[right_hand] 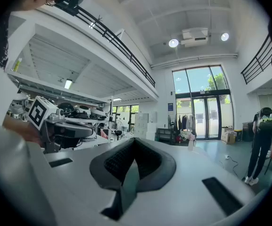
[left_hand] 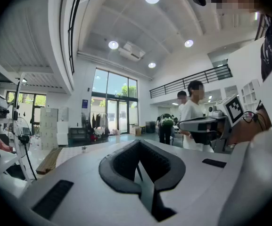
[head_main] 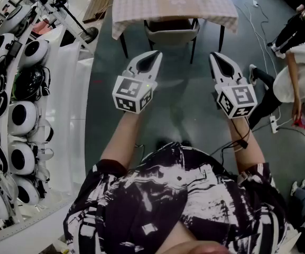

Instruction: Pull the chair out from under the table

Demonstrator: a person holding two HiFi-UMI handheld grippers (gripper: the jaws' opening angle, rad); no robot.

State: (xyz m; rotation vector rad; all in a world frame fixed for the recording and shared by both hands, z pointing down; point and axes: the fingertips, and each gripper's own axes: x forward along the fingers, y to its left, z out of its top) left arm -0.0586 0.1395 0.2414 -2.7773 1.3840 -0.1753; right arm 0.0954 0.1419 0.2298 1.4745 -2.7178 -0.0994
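A grey chair [head_main: 172,32] is tucked under a table [head_main: 136,4] with a checked pink cloth, at the top of the head view. Only the chair's backrest and dark legs show below the cloth. My left gripper [head_main: 155,54] and right gripper [head_main: 214,56] hang side by side in the air in front of the chair, well short of it, both pointing level toward it. Both are shut with nothing between the jaws. In the left gripper view the left gripper [left_hand: 139,142] shows its jaws closed together; the right gripper [right_hand: 135,140] looks the same in its own view.
A white shelf unit [head_main: 20,115] with several round white devices lines the left side. A tripod stand [head_main: 73,15] is at the upper left. A person [head_main: 295,73] bends over at the right, with cables and a power strip [head_main: 275,123] on the floor there.
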